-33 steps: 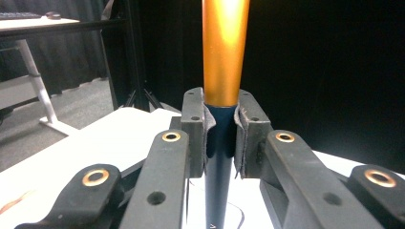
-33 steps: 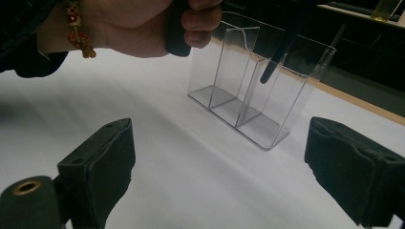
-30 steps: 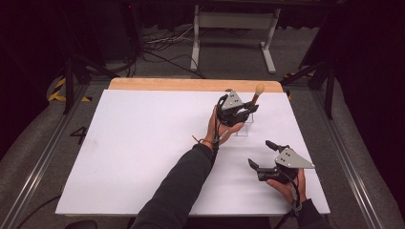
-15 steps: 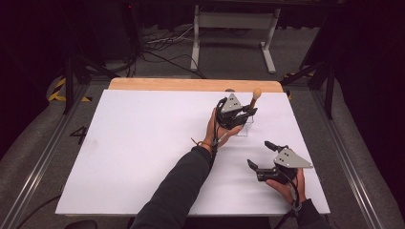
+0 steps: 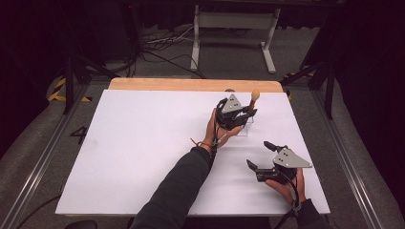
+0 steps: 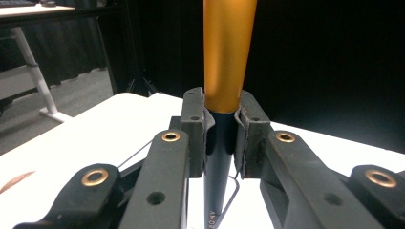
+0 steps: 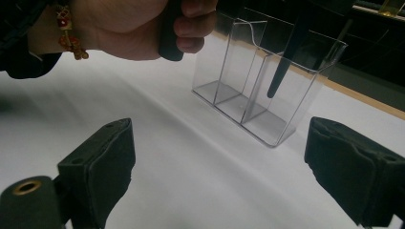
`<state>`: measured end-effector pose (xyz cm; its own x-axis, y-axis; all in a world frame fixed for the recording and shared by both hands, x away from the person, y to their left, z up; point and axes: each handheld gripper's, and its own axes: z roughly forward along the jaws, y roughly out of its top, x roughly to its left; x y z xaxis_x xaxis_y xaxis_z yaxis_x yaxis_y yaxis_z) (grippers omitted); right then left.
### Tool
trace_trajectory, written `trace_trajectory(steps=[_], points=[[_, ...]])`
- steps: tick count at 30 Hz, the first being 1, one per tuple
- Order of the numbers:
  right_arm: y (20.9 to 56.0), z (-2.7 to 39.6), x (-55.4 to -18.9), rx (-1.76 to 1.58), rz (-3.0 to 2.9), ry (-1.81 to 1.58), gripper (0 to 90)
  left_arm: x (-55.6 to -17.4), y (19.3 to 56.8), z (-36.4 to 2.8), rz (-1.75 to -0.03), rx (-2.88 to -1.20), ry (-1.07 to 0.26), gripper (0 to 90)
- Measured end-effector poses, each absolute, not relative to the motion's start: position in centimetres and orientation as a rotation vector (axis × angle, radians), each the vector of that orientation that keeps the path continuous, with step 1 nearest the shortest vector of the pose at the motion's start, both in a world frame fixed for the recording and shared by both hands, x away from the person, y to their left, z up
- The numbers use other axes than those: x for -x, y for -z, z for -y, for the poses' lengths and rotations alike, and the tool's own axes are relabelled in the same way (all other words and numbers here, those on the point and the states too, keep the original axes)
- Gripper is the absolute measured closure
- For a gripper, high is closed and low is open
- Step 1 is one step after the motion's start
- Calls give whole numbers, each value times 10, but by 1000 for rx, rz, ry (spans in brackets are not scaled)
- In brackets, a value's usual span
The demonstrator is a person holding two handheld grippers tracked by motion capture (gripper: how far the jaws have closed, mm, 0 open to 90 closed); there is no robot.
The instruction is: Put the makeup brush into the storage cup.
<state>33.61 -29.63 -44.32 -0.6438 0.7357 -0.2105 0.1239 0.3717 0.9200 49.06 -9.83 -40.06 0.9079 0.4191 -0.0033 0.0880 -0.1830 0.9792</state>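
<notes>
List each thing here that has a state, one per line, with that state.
Left gripper: fingers shut on the brush, held upright.
Brush: orange upper part, dark lower part, tip down inside the clear holder, not touching its floor.
Clear holder: upright on the white table, three compartments, otherwise empty.
Right gripper: fingers open, holding nothing, near the table's edge.

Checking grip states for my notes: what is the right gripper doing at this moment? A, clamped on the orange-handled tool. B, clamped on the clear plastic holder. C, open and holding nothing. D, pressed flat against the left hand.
C: in the right gripper view the right gripper has its jaws wide apart above the bare white table, short of the clear compartment holder.
</notes>
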Motion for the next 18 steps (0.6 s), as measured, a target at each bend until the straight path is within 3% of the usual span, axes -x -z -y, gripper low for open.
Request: trace_trajectory(steps=[18], points=[[444,296,-337,-739,-2026,-1277,108,-490,404,99,-395,-1755,-306,771]])
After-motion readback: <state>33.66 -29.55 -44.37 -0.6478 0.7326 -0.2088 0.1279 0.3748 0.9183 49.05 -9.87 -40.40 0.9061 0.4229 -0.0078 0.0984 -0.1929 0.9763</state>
